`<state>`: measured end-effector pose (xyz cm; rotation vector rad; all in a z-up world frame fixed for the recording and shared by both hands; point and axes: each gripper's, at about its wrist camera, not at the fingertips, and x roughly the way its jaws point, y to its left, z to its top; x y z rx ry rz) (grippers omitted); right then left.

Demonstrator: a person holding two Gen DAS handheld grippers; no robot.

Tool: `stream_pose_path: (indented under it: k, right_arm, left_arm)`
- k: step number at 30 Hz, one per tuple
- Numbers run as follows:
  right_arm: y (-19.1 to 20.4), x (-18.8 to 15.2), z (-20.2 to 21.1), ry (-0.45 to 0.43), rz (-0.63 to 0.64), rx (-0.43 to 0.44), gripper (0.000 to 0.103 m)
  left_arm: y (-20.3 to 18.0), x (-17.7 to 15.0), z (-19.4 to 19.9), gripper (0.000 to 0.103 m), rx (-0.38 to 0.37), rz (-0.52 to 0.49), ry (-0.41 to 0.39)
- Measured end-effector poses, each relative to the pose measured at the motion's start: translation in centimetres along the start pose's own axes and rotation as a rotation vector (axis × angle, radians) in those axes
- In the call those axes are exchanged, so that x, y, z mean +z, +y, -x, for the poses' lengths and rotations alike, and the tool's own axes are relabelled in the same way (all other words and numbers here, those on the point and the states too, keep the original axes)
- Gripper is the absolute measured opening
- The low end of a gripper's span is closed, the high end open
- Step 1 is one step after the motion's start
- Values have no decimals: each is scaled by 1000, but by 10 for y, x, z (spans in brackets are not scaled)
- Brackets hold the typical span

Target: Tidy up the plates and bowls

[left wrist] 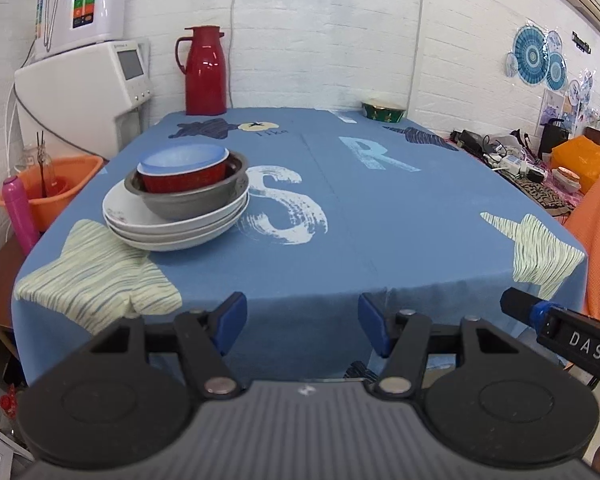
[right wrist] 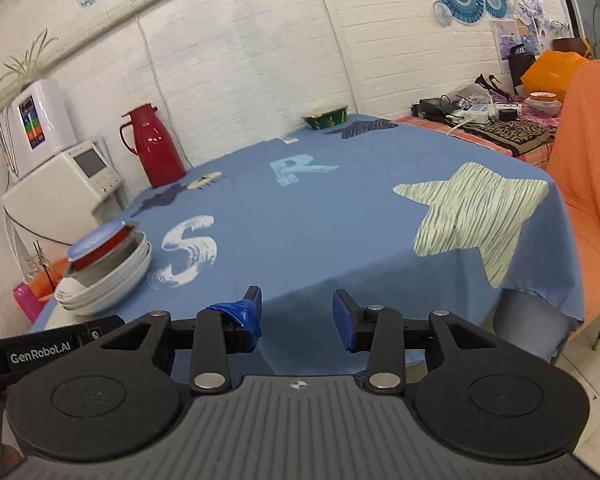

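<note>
White brick wall behind a blue-cloth table [left wrist: 340, 208]. Stack [left wrist: 180, 204] of white plates w/ grey, red and blue-lidded bowls sits fwd-left of both grippers, well apart. Left gripper [left wrist: 302, 320] is nearer, jaws spread, empty; right gripper [right wrist: 298, 316] likewise parted, holding nothing. Green bowl [left wrist: 383, 111] at far edge.

Left wrist: off the table's [left wrist: 340, 220] near edge, facing across it.
Right wrist: same edge, tilted, further right.
Shared: tablecloth, stacked dishes [left wrist: 176, 204] [right wrist: 104, 268].
</note>
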<state>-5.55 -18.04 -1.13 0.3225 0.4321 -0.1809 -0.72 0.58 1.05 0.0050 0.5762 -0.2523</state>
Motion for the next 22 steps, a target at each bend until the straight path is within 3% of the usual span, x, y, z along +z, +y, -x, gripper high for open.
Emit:
stream_pose_path:
  k: [10, 22]
  right_arm:
    - [10, -21, 2, 4, 100, -29, 25]
    - [18, -25, 6, -10, 123, -34, 26]
  left_arm:
    - [3, -17, -7, 61, 49, 15, 26]
    - [9, -19, 5, 61, 73, 32, -54]
